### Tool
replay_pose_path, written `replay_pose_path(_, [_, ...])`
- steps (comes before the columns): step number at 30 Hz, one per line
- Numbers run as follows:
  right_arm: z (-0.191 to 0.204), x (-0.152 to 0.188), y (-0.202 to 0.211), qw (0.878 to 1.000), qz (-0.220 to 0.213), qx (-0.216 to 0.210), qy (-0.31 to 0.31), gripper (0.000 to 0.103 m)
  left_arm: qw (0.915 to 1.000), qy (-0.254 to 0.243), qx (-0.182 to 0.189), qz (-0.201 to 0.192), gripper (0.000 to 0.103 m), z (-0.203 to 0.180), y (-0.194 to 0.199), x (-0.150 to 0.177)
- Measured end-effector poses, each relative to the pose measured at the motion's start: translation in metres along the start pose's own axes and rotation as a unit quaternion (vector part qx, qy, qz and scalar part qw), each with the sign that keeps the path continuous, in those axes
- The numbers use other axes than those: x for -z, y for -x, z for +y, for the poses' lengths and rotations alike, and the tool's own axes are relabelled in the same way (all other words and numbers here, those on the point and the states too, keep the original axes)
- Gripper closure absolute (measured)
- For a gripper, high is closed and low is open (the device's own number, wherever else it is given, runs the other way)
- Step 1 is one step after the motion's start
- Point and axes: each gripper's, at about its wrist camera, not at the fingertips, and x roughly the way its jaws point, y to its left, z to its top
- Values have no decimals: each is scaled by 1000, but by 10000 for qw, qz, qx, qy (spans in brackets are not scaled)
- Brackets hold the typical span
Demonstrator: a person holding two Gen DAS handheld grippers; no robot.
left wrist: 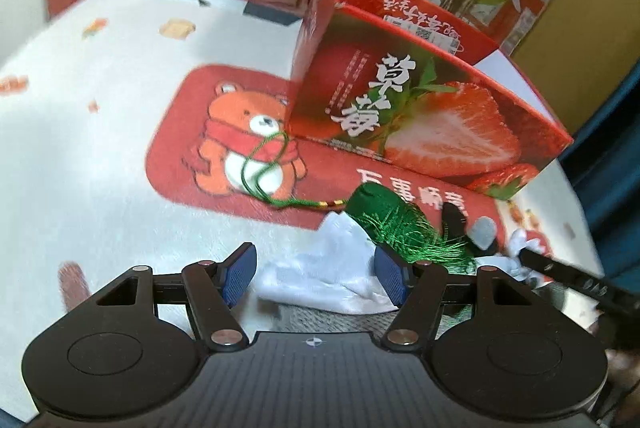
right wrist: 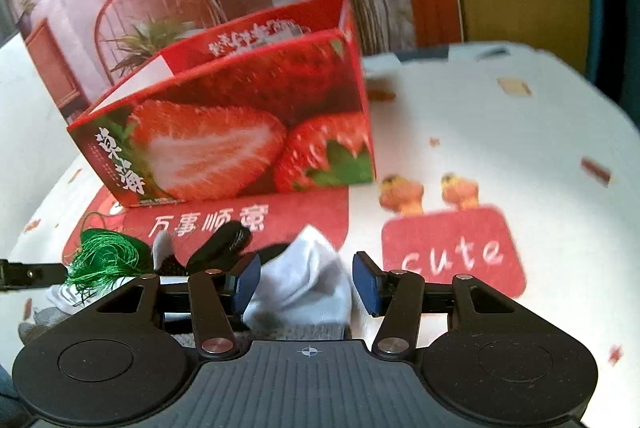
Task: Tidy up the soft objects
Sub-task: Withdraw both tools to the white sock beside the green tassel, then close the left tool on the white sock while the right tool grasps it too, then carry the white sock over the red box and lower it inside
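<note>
A pile of soft things lies on the tablecloth in front of an open red strawberry box (left wrist: 420, 100) (right wrist: 240, 120). A white sock (left wrist: 320, 268) (right wrist: 304, 280) with a grey cuff sits between the blue pads of both grippers. My left gripper (left wrist: 316, 276) is open above it, and bare cloth shows beside its left pad. My right gripper (right wrist: 306, 282) is open too, with a gap at its right pad. A green tassel (left wrist: 384, 216) (right wrist: 104, 252) with a looped cord lies on the pile beside a black and grey sock (left wrist: 480, 228) (right wrist: 224, 240).
The white tablecloth (left wrist: 100, 148) (right wrist: 500, 132) carries a red bear panel and a red "cute" panel (right wrist: 452, 252). A printed backdrop with plants stands behind the box. The table's edge curves round at far left and far right.
</note>
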Motion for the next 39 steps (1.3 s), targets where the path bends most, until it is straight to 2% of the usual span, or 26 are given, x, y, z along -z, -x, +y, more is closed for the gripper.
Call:
replay_pose_path(3, [-1,5,-3,9999,39,-96,-98,55,9992,340,185,93,35,9,-6,3])
replay_pose_path(8, [3,4,-5,9998,100,-147,-67,83,9986,457,262,79,35,9,-7,6])
replay_pose_path(13, [7,7,-6,9996,151,-223,5,89,9980,519,359,32,35,12,-6,7])
replay_pose_path(15, [6,7,-7,9996,157,-240,-39,90,9983,482,316,-6,39,11,-7,8])
replay_pose_path(16, [6,7,-7,9995,162,-246,-58,90,9987,429,271,-25,49,10,-7,8])
replay_pose_path(17, [6,7,-8,9995,165,-246,-68,90,9991,354,230,-54,66,9,-7,7])
replay_pose_path(18, [7,8,-8,9996,167,-240,-65,90,9994,263,212,-88,74,7,-7,6])
replay_pose_path(19, [8,8,-8,9996,167,-238,-51,91,9995,192,214,-134,87,5,-5,5])
replay_pose_path(20, [9,8,-9,9995,169,-247,-28,92,9995,130,226,-187,94,3,-4,5])
replay_pose_path(25, [15,7,-7,9995,125,-269,107,95,9994,-63,114,-326,99,-2,1,4])
replay_pose_path(32, [22,-2,-1,9986,-52,-496,196,97,9965,-37,-265,-794,100,1,20,-4])
replay_pose_path(39, [37,-19,12,9959,-382,-706,424,98,9914,-126,-433,-1230,100,-1,42,-16])
